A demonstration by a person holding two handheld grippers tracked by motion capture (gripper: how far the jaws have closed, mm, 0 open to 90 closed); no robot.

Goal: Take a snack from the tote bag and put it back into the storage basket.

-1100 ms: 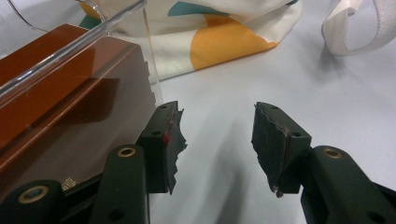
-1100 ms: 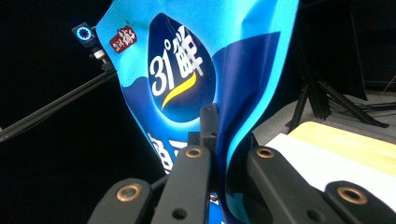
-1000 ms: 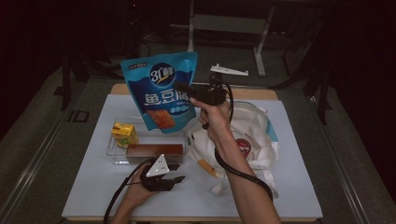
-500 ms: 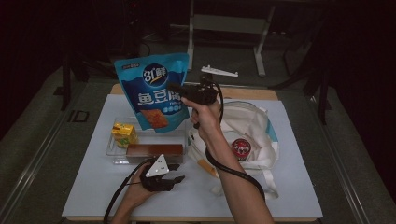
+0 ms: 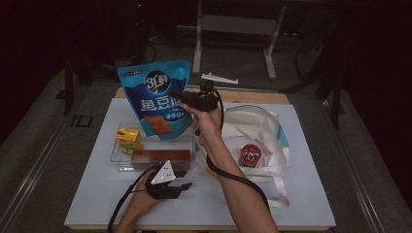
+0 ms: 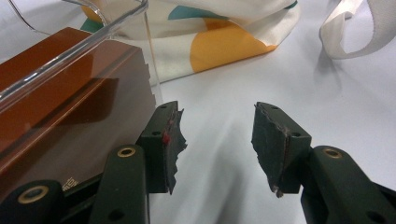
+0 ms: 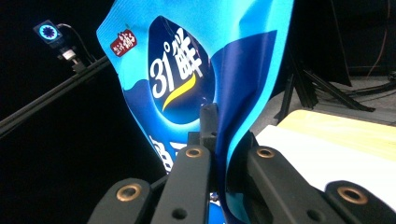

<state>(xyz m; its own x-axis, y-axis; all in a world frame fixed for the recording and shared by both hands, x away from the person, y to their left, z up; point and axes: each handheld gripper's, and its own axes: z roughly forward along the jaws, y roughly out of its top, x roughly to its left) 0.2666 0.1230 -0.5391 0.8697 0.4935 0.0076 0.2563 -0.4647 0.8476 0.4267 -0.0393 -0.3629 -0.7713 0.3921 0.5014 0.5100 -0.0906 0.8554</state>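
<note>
the blue printed foil snack pouch (image 5: 158, 97) is pinched by its edge in the closed right claw (image 5: 180, 98), hung above the clear plastic tray (image 5: 145, 154), likely for packing. the left claw (image 5: 183, 179) rests half open, empty, on the desk (image 5: 97, 194).

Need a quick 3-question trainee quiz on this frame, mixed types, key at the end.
1. True or false: the right gripper is shut on the blue snack bag.
2. The brown box lies in: A) the clear tray B) the white tote bag C) the bare table.
3. What is between the left gripper's jaws?

Key: 1. True. 2. A. 3. Nothing; they stand open over the white tabletop.
</note>
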